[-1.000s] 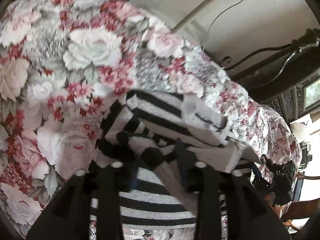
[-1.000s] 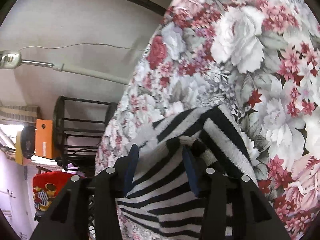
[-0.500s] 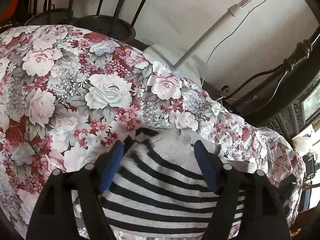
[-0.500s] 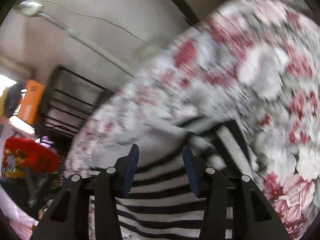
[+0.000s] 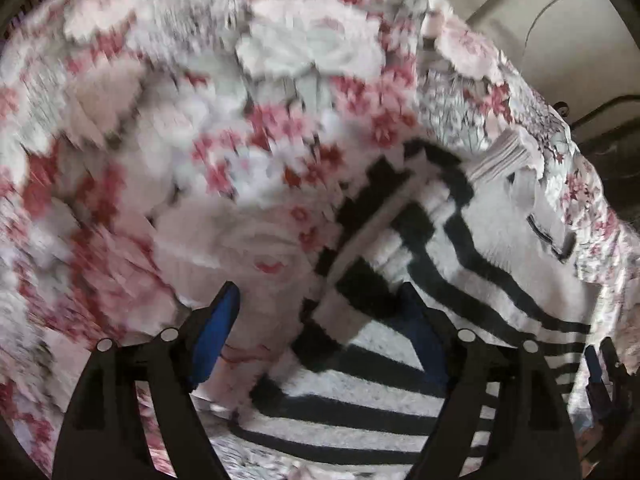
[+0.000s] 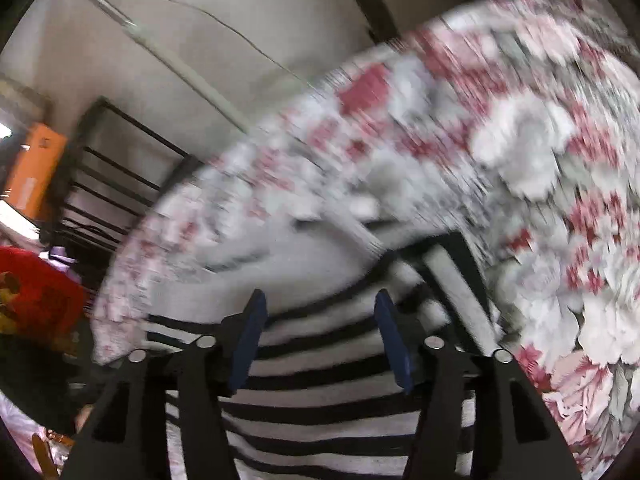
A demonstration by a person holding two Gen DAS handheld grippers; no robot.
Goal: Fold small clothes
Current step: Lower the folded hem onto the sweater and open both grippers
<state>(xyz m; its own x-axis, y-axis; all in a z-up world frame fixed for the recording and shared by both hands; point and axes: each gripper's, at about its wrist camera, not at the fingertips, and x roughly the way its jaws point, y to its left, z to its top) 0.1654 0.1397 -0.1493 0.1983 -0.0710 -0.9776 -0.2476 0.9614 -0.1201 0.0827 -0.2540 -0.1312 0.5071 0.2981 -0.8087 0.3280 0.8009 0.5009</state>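
Note:
A black-and-white striped knit sweater [image 5: 460, 280] lies on a floral bedspread [image 5: 200, 120]; its sleeve [image 5: 372, 240] is folded across its left side. My left gripper [image 5: 316, 320] is open and empty, its blue-padded fingers [image 5: 216, 332] spread over the sweater's left edge. In the right wrist view the sweater [image 6: 320, 392] lies under my right gripper [image 6: 320, 328], which is open and empty above the striped body. Both views are motion-blurred.
The bedspread [image 6: 520, 160] covers the bed. A black metal rack [image 6: 112, 184], an orange box [image 6: 32, 168] and a red item [image 6: 36, 300] stand beyond the bed's left edge. A wall with a white pole [image 6: 168, 52] is behind.
My left gripper let go of the sleeve, opened and swung left over the sweater's left edge. My right gripper stayed open and shifted over the sweater's body.

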